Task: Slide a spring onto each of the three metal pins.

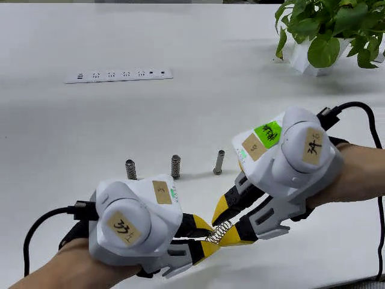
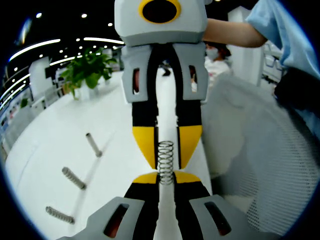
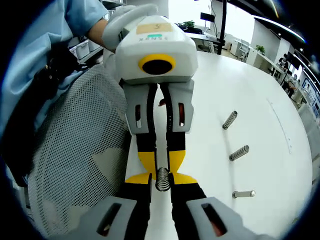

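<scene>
A small steel spring [image 1: 220, 230] hangs between the two grippers, which meet tip to tip above the table's near edge. My left gripper [image 1: 207, 239] is shut on one end of the spring [image 2: 165, 160]. My right gripper [image 1: 224, 228] is shut on the other end, seen end-on [image 3: 162, 179]. Farther back on the white table, three pins stand in a row. The left pin [image 1: 130, 169] and the middle pin [image 1: 175, 166] each carry a spring. The right pin [image 1: 219, 162] is bare; it also appears in the gripper views [image 2: 93, 145] [image 3: 243, 194].
A white power strip [image 1: 119, 75] lies at the back of the table. A potted plant [image 1: 328, 30] stands at the back right. Black cables [image 1: 42, 226] trail from both grippers. A mesh chair [image 3: 75, 150] sits below the table's near edge.
</scene>
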A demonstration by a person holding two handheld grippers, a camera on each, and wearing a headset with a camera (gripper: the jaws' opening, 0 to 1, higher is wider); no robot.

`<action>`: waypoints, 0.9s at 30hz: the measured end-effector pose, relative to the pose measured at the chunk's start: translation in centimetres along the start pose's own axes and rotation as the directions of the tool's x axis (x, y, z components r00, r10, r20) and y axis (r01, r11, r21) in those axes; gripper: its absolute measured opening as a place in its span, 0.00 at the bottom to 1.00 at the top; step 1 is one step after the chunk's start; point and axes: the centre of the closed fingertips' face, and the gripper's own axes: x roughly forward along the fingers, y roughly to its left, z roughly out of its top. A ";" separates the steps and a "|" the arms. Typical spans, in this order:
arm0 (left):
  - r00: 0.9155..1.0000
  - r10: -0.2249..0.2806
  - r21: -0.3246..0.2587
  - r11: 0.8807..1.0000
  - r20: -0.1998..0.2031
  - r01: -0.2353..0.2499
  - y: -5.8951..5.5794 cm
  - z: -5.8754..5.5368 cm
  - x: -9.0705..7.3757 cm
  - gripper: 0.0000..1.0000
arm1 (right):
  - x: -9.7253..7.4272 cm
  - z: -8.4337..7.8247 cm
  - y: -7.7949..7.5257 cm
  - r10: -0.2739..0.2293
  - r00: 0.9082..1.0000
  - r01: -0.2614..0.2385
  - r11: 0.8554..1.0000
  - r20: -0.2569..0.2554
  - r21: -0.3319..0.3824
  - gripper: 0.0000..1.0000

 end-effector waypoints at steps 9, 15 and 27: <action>1.000 -0.010 0.016 1.000 0.003 0.010 -0.3 0.3 0.1 0.09 | 0.0 -0.2 0.1 0.010 1.000 -0.010 1.000 -0.014 -0.008 0.14; 1.000 -0.014 0.029 0.999 0.007 0.014 -0.4 0.5 0.1 0.09 | -0.1 -0.3 0.2 0.020 1.000 -0.020 1.000 -0.022 -0.009 0.13; 1.000 0.001 0.035 0.999 0.014 -0.001 -0.4 0.4 0.2 0.10 | -0.1 -0.3 0.2 0.022 0.999 -0.022 1.000 -0.028 0.015 0.12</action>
